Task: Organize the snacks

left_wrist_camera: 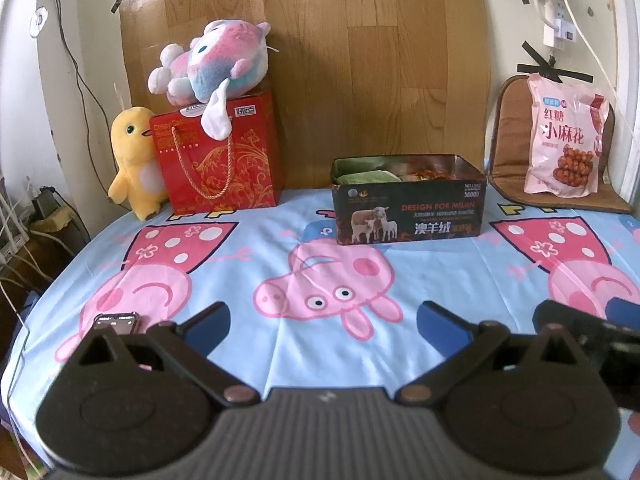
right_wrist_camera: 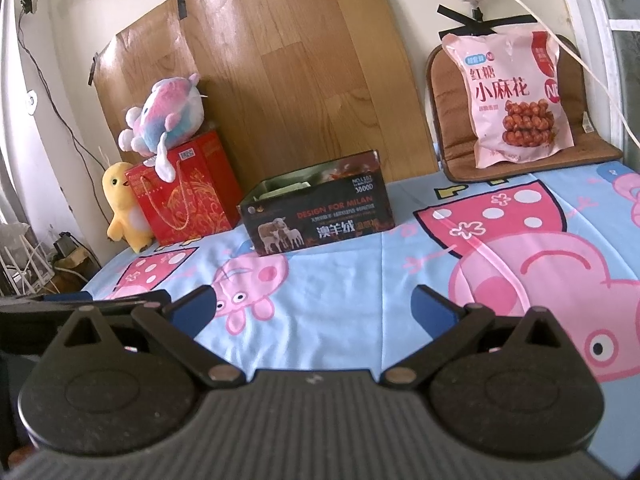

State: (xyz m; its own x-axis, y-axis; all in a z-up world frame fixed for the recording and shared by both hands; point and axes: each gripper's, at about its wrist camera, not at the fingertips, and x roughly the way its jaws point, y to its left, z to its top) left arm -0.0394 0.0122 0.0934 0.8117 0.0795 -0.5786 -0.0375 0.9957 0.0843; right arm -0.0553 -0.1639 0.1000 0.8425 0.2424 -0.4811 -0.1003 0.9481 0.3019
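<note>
Left claw (left_wrist_camera: 323, 320) spread wide, nothing between its blue fingertips (left_wrist_camera: 212, 326), hovering low over the cartoon-pig sheet (left_wrist_camera: 280, 360) that covers the desk. Right claw (right_wrist_camera: 310, 306) also wide and holding nothing, low over the same sheet. In the left wrist view the right claw's black body pokes in at the right edge; in the right wrist view the left one shows at the left edge.

Dark open-top box (left_wrist_camera: 408, 210) printed "DESIGN FOR MILAN" with sheep on the front sits on the sheet at the back middle, just in front of the wood-grain board (left_wrist_camera: 360, 60) taped to the wall. Snack packets (left_wrist_camera: 368, 176) lie inside it, green and orange ones visible; exact count cannot tell.

Pink snack bag (left_wrist_camera: 564, 140), Chinese lettering and a picture of brown twisted dough pieces, stands upright at far right, leaning on a brown seat cushion (left_wrist_camera: 508, 152) propped against the wall. Well apart from the box.

Red gift bag (left_wrist_camera: 220, 156) with gold pattern and rope handles stands left of the box, back left of the desk. Pink-and-blue plush toy (left_wrist_camera: 216, 60) lies on top of it. Yellow duck plush (left_wrist_camera: 134, 160) stands just beside the gift bag on its left, touching it.

Small phone-like device (left_wrist_camera: 116, 322) lies on the sheet near the left claw's left side, partly hidden. White power strip (left_wrist_camera: 558, 20) and cables on the wall top right.
</note>
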